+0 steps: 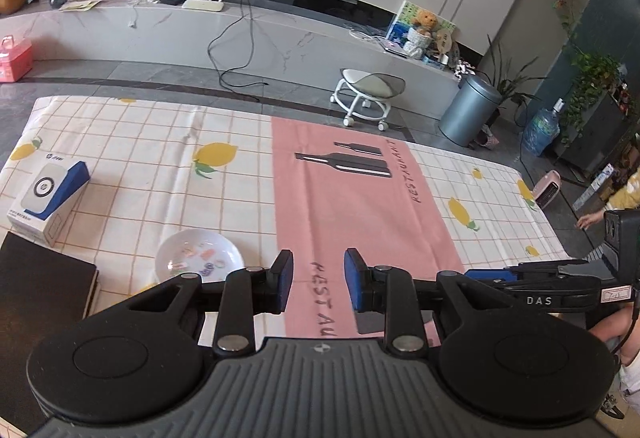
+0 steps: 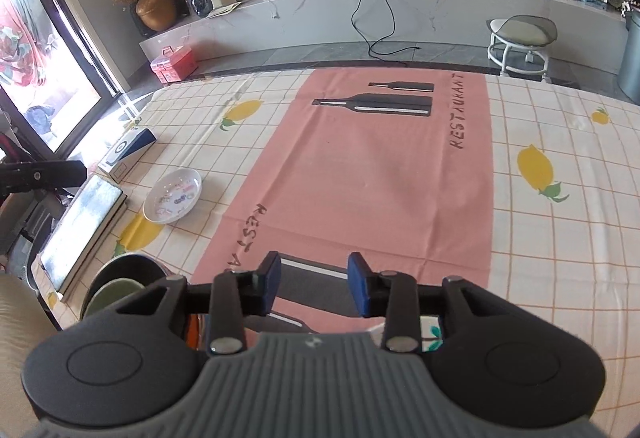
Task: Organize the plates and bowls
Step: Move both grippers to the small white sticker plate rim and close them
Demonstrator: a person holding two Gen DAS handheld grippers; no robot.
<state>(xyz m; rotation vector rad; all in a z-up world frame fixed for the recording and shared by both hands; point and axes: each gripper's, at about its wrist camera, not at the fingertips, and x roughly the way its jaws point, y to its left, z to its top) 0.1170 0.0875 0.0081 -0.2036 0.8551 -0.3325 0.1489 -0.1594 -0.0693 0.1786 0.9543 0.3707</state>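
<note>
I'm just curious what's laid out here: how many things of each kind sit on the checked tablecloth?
White patterned plate: 1
Dark bowl with green dish inside: 2
Pink placemat: 1
Blue-and-white box: 1
Dark book: 1
Total: 6

The plate (image 1: 199, 256) at nine o'clock looks glossy and smooth – glazed ceramic, perhaps. The placemat (image 1: 352, 189) and tablecloth (image 1: 132, 157) are matt cloth (slightly creased); the box (image 1: 48, 197) – smooth cardboard.

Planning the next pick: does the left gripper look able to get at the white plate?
Probably yes. The left gripper is open and empty, and the white plate lies uncovered on the tablecloth just to its left, nothing between them.
</note>
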